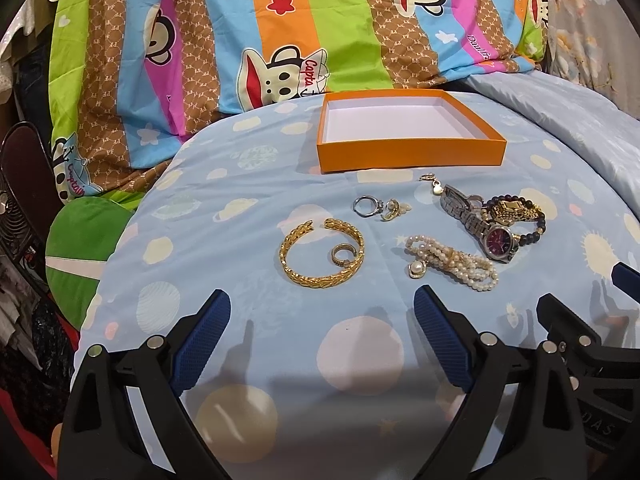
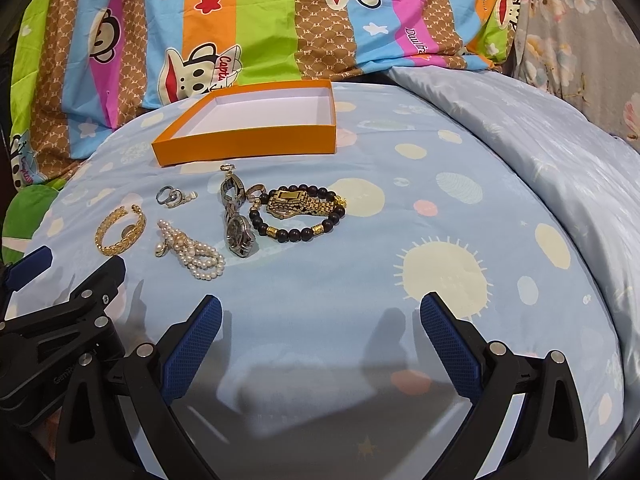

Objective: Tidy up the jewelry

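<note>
Jewelry lies scattered on a light blue bed cover (image 1: 248,320) printed with pale circles and suns, all of it in the middle band of both views. An orange box (image 1: 408,154) with a white inside sits open and empty above the pieces, at upper centre of the left wrist view and upper left of centre in the right wrist view (image 2: 244,146).

Just below the box, a silver ring (image 1: 365,205) lies beside a small gold earring (image 1: 391,210). Lower left of them, an open gold bangle (image 1: 322,254) encircles a small gold ring (image 1: 342,255) that rests against its inner right edge. To the right, a pearl bracelet (image 1: 452,262) lies bunched up with a pearl pendant at its lower left end. Further right, a silver watch (image 1: 486,232) with a dark purple face lies tangled with a gold watch (image 2: 294,202) and a dark bead bracelet (image 2: 296,224); the gold watch rests across the bead loop.

The left gripper (image 1: 322,320) hangs low at the bottom of its frame, jaws spread wide and holding nothing, just below the bangle. The right gripper (image 2: 320,320) likewise has its jaws wide apart and empty, over bare cover to the lower right of the pile. A striped cartoon-monkey quilt (image 1: 240,40) fills the top of both frames.
</note>
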Demonstrator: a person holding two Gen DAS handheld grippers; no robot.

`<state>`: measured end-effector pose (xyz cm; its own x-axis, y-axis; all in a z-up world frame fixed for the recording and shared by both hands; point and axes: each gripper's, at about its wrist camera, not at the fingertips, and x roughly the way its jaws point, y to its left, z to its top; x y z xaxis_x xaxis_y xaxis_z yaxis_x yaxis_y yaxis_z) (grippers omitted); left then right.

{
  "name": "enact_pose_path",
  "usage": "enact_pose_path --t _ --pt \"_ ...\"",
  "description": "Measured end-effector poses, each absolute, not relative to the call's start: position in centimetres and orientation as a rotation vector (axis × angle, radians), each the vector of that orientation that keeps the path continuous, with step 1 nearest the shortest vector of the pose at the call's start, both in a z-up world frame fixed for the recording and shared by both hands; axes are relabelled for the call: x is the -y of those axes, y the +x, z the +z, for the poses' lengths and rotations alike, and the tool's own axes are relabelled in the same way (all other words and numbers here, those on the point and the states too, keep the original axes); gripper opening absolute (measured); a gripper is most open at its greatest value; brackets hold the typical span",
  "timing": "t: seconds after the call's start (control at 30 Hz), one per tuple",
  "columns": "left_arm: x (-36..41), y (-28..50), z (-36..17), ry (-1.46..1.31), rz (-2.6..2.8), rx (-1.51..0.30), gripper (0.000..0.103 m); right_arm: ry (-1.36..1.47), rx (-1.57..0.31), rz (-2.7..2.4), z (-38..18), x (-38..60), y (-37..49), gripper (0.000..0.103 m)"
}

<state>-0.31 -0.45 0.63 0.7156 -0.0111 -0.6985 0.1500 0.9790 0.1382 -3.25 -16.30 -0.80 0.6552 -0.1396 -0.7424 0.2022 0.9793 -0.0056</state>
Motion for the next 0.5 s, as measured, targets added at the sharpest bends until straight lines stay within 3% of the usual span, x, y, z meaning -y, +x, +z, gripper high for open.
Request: enact_pose_path --t 0.5 --pt "0.39 -0.36 0.65 0.189 -0.09 -0.77 0.091 0.081 -0.834 -0.193 -0.79 16.35 -3.3 0.098"
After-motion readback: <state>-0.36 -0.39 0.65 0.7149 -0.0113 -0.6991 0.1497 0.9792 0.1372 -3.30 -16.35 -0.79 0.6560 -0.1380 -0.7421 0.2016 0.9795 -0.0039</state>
